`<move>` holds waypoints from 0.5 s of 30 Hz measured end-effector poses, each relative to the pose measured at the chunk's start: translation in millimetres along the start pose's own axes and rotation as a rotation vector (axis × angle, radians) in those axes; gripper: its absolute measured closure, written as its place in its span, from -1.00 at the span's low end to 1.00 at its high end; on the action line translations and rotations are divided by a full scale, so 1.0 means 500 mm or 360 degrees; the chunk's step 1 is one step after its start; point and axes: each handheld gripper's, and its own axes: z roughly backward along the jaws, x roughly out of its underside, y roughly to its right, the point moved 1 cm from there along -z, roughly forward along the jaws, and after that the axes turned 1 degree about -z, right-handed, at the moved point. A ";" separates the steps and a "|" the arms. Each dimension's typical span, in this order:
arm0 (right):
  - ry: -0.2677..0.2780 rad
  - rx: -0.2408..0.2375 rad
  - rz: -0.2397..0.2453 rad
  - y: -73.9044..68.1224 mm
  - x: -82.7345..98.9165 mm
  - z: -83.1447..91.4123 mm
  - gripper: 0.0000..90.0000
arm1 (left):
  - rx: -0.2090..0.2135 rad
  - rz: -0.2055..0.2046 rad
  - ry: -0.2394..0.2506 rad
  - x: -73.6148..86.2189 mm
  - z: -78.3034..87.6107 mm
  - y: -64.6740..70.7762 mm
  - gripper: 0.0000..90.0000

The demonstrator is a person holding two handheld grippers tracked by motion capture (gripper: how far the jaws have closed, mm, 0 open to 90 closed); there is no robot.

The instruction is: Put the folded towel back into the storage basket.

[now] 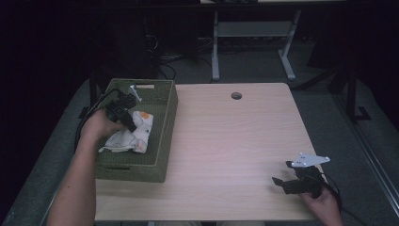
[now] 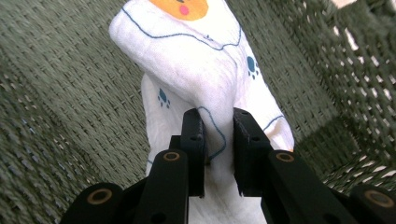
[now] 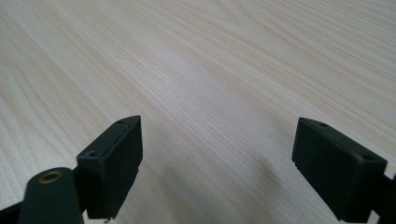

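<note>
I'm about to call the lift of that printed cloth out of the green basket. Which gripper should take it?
Left. The left gripper already pinches a fold of the cloth inside the basket. The right gripper sits open near the table's far corner.

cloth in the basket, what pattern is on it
White cloth with blue paw prints, blue lines and an orange patch; clearest in the left gripper view.

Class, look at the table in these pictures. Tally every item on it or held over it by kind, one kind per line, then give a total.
Woven green basket: 1
White printed cloth, in the basket and pinched by the left tool: 1
Hand-held tools, left one over the basket, right tool open near the table's front right: 2
Total: 4
</note>
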 end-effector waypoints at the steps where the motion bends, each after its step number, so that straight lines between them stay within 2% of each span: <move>1: 0.0000 0.0000 -0.0001 0.000 0.000 0.000 -0.65 | -0.0001 -0.0001 -0.0005 0.000 -0.002 -0.001 0.70; 11: -0.0011 0.0000 -0.0011 0.002 0.001 -0.003 -0.65 | 0.0025 -0.0009 -0.0018 0.001 -0.026 -0.017 0.72; 13: -0.0012 -0.0004 -0.0008 0.002 0.001 -0.005 -0.65 | 0.0036 -0.0020 0.0002 -0.001 -0.027 -0.022 0.73; 15: -0.0013 -0.0005 -0.0015 0.002 0.000 -0.007 -0.65 | -0.0004 -0.0037 0.0025 -0.003 -0.028 -0.027 0.73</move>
